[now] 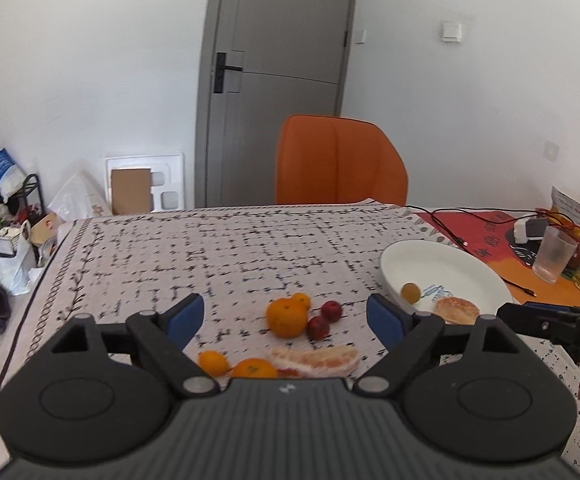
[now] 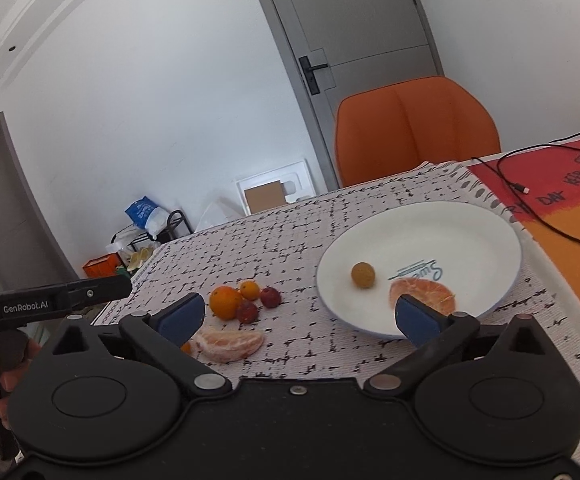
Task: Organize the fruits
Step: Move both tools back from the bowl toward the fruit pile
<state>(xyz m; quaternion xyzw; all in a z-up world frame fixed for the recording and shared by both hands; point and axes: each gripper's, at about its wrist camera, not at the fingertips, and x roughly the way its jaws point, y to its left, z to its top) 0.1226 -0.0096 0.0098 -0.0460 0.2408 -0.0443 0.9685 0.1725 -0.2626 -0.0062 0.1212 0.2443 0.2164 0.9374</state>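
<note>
Flagging roll risk: both tongs, left gripper [image 1: 285,316] and right gripper [image 2: 298,316], gape empty, loose fruit cluster [image 1: 302,316] sits at 9 o'clock of the plate [image 2: 470,224], and nudging the big orange [image 2: 225,301] scatters the red fruits [image 2: 269,297] touching it.

Bare cloth [image 1: 217,248] beyond fruit cluster [image 1: 290,316], plate [image 2: 470,232] rightward

A: The plate [image 2: 418,224] looks like glossy white ceramic. The cloth [image 1: 217,248] over the counter?

B: Matt woven fabric, slightly rough. Both tools are matt black plastic; the left tool [image 1: 285,316] has smooth blue pads [image 1: 185,314] and dull metal pivot pins.

A: The peeled citrus segments [image 2: 227,344] look pithy, moist.
</note>
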